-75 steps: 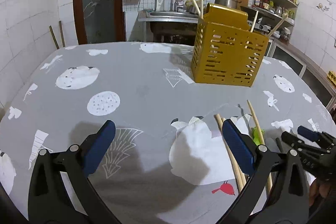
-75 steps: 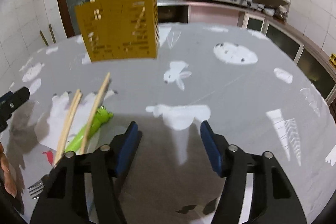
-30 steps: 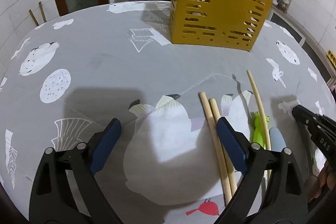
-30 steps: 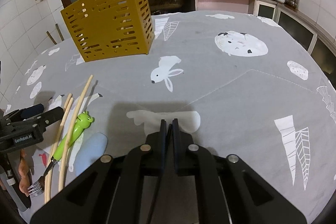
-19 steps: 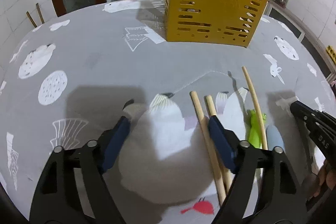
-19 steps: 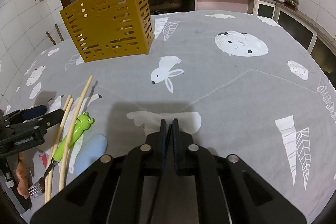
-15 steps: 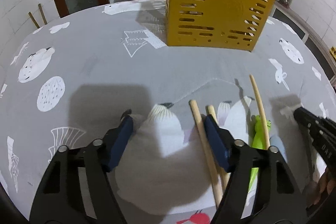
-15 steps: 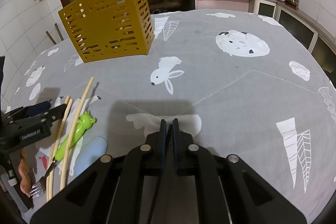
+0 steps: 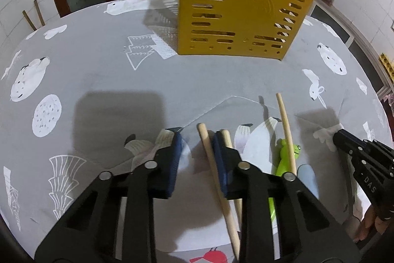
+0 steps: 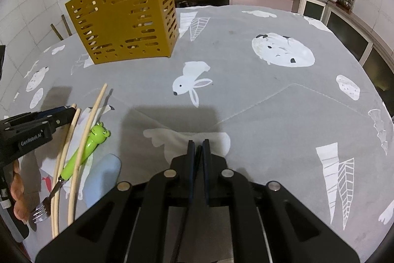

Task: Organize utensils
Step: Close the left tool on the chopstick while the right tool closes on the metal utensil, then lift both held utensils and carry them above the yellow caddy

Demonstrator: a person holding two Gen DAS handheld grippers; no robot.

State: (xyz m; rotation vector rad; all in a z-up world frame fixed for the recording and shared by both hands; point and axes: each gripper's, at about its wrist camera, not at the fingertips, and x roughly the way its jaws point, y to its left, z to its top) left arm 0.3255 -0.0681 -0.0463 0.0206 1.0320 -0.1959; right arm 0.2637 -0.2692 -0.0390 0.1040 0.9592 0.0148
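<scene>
- Now the left gripper [image 9: 197, 152] sits half-closed, its blue padded jaws straddling one wooden chopstick [image 9: 214, 171], not yet pinching.
- Next, I judge: squeeze, lift, carry to the slotted yellow plastic caddy [image 9: 243, 16] beyond.
- Beside that chopstick lie its twin [image 9: 227, 139], a thinner stick [image 9: 285, 130] and a frog-handled fork [image 9: 287, 157].
- Right gripper [image 10: 198, 147]: closed, empty.

Black tongs [image 9: 197, 159], blue pads [image 9: 172, 164], silver rivets, white lettering.

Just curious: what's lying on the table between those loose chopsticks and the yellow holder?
Nothing: in the left wrist view only bare grey tablecloth separates the chopsticks from the yellow holder.
</scene>
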